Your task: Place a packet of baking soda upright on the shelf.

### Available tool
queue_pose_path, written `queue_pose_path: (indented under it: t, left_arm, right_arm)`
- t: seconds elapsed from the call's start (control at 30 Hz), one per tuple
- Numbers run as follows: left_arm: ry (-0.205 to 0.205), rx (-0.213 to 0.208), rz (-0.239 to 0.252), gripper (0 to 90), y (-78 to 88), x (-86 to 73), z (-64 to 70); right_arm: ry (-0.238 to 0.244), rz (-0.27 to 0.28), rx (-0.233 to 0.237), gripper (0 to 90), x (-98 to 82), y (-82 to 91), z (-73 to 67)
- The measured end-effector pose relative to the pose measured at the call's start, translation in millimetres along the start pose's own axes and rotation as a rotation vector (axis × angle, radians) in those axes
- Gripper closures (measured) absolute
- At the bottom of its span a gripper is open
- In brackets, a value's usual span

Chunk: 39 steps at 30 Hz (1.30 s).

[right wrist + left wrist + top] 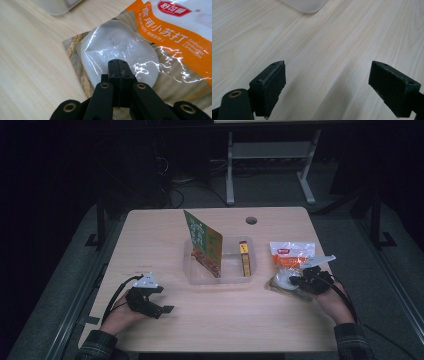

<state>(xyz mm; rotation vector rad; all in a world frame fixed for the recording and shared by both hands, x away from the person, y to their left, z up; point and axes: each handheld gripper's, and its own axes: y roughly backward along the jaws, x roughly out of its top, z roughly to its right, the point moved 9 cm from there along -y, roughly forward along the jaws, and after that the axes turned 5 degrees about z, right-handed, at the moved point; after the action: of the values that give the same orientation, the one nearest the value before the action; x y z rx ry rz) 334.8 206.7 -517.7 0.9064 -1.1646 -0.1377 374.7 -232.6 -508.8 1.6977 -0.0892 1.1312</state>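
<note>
A sodium-bicarbonate bag [292, 252], white with an orange band and a clear window, lies flat at the table's right. My right gripper [291, 280] is at its near end. In the right gripper view the bag [175, 35] shows a white, glossy bulge, and my right gripper [118, 62] rests its tips on that bulge with the jaws pressed together. Whether any film is pinched between them I cannot tell. My left gripper [165, 301] stands open over bare wood at the near left; in its own view the left gripper [327, 82] has nothing between its pads.
A clear plastic tray [220, 281] sits mid-table. It holds a green and orange packet [205, 245] leaning upright and a narrow yellow box [245, 257]. A tray corner [307, 5] lies ahead of the left gripper. A cable hole [251, 220] is near the far edge.
</note>
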Motion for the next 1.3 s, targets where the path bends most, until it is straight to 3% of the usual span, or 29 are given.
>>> queue_pose_path:
  t: [0.17, 0.4, 0.43, 0.53, 0.7, 0.77, 0.9, 1.13, 1.3]
  left_arm:
    - [0.003, -0.003, 0.0, 13.8, -0.8, -0.2, 0.1]
    - [0.001, -0.007, -0.008, 13.8, -0.6, -0.8, 0.6]
    - [0.0, -0.006, -0.009, 13.8, -0.5, -0.9, 0.7]
    - [0.001, -0.006, -0.006, 13.8, -0.1, -0.6, 1.0]
    - [0.004, -0.007, -0.005, 13.8, -1.0, -0.4, 1.1]
    - [0.009, -0.008, -0.001, 13.8, -1.5, 0.1, 2.2]
    - [0.01, -0.007, 0.0, 13.8, -1.1, 0.1, 2.0]
    - [0.005, -0.008, -0.006, 13.8, -1.4, -0.4, 1.1]
    - [0.01, -0.007, 0.0, 13.8, -1.2, 0.1, 1.9]
  right_arm:
    - [0.037, -0.011, -0.026, 90.0, -3.2, 5.3, 2.2]
    - [0.042, -0.027, 0.024, 90.0, -3.8, 5.0, -4.4]
    - [0.037, -0.033, 0.054, 90.0, -4.2, 5.4, -9.3]
    - [0.041, -0.035, 0.085, 90.0, -5.1, 6.3, -19.1]
    - [0.074, -0.043, 0.133, 90.0, -5.4, 6.6, -36.2]
    - [0.108, -0.048, 0.164, 90.0, -3.6, 5.2, -46.4]
    - [0.154, -0.051, 0.152, 90.0, 0.7, 1.6, -47.3]
    - [0.151, -0.045, 0.194, 90.0, -1.3, 1.8, -49.5]
    - [0.163, -0.044, 0.265, 90.0, 1.2, -0.8, -70.2]
